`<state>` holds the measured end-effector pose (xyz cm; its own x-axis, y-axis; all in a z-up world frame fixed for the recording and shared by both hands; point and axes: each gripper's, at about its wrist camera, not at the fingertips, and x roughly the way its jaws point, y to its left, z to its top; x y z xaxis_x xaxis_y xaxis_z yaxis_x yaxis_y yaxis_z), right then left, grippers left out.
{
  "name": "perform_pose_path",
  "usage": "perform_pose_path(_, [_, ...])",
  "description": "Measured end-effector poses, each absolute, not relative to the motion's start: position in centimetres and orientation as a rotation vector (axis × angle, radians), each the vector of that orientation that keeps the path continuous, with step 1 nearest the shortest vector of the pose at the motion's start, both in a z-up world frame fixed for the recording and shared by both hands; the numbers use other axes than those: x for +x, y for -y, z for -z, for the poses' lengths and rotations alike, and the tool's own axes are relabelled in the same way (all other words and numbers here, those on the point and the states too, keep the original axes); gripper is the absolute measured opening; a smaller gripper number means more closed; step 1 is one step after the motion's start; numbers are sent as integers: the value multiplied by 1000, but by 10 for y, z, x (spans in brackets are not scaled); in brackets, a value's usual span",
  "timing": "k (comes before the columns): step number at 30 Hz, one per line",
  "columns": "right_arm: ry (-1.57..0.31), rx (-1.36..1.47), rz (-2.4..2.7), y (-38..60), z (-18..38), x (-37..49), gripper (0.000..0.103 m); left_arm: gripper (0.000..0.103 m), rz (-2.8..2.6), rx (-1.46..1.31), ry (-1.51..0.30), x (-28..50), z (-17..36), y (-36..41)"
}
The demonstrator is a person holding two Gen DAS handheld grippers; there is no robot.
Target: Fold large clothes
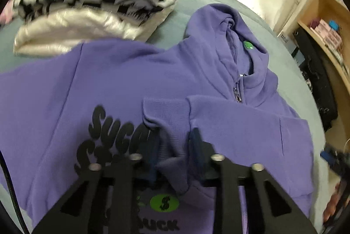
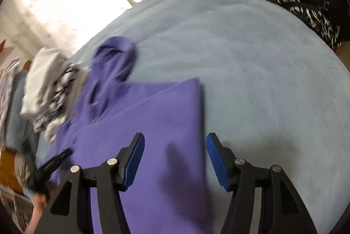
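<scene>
Risk at this moment sits mostly with the left hand-held gripper (image 1: 175,146). Its jaws stand narrow and pinch the ribbed cuff (image 1: 163,116) of a sleeve of the purple hoodie (image 1: 109,72), which lies spread on the blue-grey bed (image 2: 251,59) with its hood (image 1: 218,22) ahead of this gripper and the black print just under its fingers. Only a small bite of cloth seems to be between the pads, so in my judgement the cuff could slip out if the sleeve is pulled fast or far, and then the fold would fall open.

The right hand-held gripper (image 2: 175,159) hangs over the folded side of the hoodie with its jaws wide apart and nothing between them; the straight fold edge (image 2: 202,124) runs ahead of it, near its right finger. If it closes carelessly there, it may catch two layers together and drag the finished fold out of line.

A stack of folded clothes (image 1: 91,4) lies ahead and to the left of the left gripper, touching or just beside the hoodie shoulder. A wide swing of the sleeve could push it over.
</scene>
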<state>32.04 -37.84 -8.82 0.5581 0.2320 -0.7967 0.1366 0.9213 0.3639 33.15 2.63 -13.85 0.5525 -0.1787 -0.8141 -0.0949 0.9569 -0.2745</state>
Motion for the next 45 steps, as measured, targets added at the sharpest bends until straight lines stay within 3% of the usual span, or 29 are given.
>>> perform_pose_path(4, [-1070,460,-60,385,120,358,59,10,39,-262,-975,339,126,-24])
perform_pose_path(5, [-1095,470,-68,384,128,363,53,9,35,-250,-963,339,122,-25])
perform_pose_path(6, [-1116,473,-82,382,136,367,40,9,33,-243,-948,339,118,-25])
perform_pose_path(7, [-1119,457,-110,378,138,370,16,8,29,-236,-926,337,113,-26])
perform_pose_path(11, [-960,376,-73,372,115,352,14,9,14,-181,-889,330,114,-27])
perform_pose_path(15, [-1037,309,-25,367,140,359,17,11,-12,-125,-993,332,144,-26])
perform_pose_path(16, [-1036,311,-18,367,136,357,22,12,-7,-130,-977,329,143,-28])
perform_pose_path(18, [-1057,322,0,369,128,353,30,22,-11,-132,-975,324,139,-32])
perform_pose_path(22, [-1018,265,4,369,105,333,31,34,-30,-118,-986,315,124,-42])
perform_pose_path(26, [-991,204,3,361,83,313,33,67,-73,-72,-967,306,100,-41])
perform_pose_path(36, [-990,113,-146,275,78,282,34,67,79,-35,-910,291,73,26])
perform_pose_path(45, [-1043,73,-180,222,123,272,34,67,88,-207,-1038,319,128,52])
